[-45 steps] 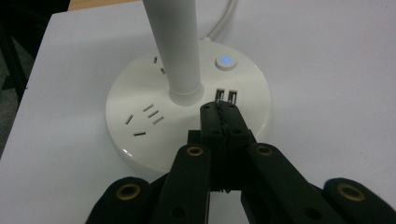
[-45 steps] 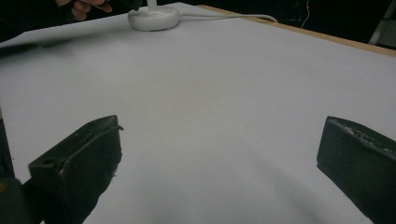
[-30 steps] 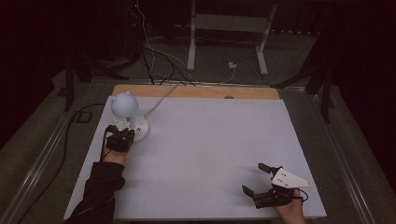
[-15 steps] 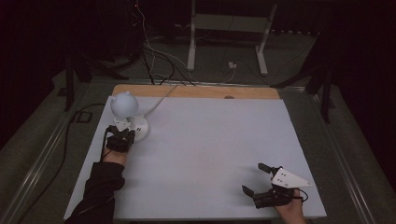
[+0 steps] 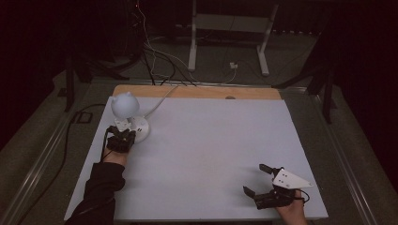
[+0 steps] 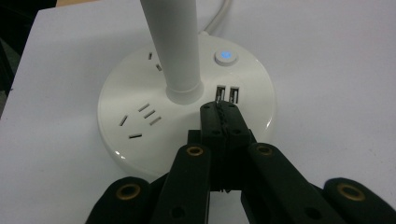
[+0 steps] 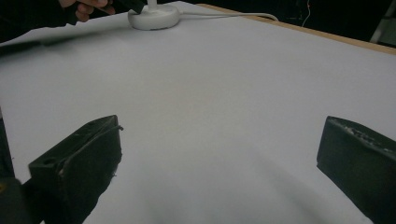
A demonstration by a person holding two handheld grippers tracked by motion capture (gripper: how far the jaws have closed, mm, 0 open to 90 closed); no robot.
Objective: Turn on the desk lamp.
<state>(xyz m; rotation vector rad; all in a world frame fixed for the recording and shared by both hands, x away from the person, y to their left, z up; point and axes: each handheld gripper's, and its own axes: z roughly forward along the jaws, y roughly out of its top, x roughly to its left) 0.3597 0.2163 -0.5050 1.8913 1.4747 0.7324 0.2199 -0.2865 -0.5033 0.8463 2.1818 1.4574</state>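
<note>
A white desk lamp [image 5: 125, 105] with a round head stands on a round white base [image 5: 139, 128] at the table's far left. In the left gripper view that base [image 6: 140, 88] carries socket slots, two USB ports [image 6: 227, 94] and a button lit blue [image 6: 224, 56], with the white stem [image 6: 175, 42] rising from it. My left gripper [image 6: 223, 109] is shut, its tips resting over the base just short of the USB ports. Near the table's front right my right gripper [image 5: 258, 180] stands open over bare table, nothing between its fingers [image 7: 79, 158].
A white cord [image 5: 162, 99] runs from the lamp base over the wooden back edge [image 5: 197, 92] of the white table [image 5: 211, 140]. Cables and a white stand's legs [image 5: 225, 28] lie on the floor behind.
</note>
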